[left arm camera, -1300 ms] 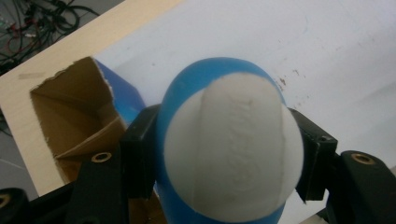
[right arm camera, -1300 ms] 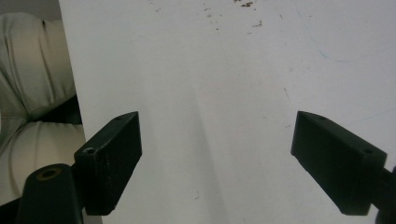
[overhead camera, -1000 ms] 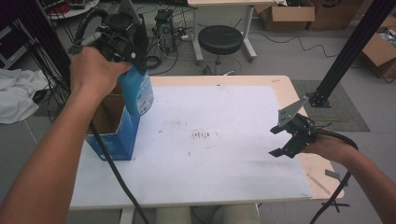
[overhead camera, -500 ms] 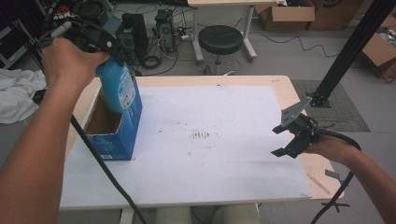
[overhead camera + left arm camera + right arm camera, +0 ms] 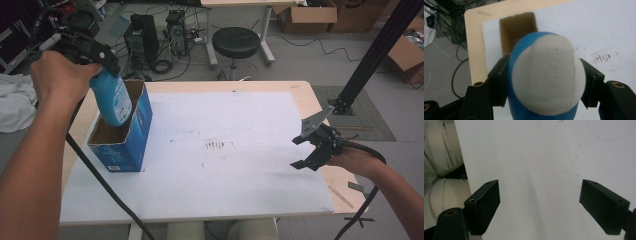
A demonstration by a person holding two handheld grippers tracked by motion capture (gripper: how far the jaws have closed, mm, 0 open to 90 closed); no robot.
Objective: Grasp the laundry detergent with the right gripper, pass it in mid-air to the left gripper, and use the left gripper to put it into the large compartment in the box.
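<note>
1. Blue plastic bottle (image 5: pixel 112 97) with white base, upper left of frame, now lowered, bottom inside open blue cardboard box (image 5: pixel 122 142), earlier above it
2. Left gripper (image 5: pixel 92 50) clenched on bottle; likely being packed
3. Right gripper (image 5: pixel 312 147) released, idle at right over white sheet (image 5: pixel 225 165)

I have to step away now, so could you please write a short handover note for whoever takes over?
Left gripper: shut on the blue bottle, held above the open blue box with its lower end in the opening.
Right gripper: open, holding nothing, above the white sheet near the table's right edge.
Done: bottle brought to the box.
Left, as it seems: lower the bottle in and release.
</note>
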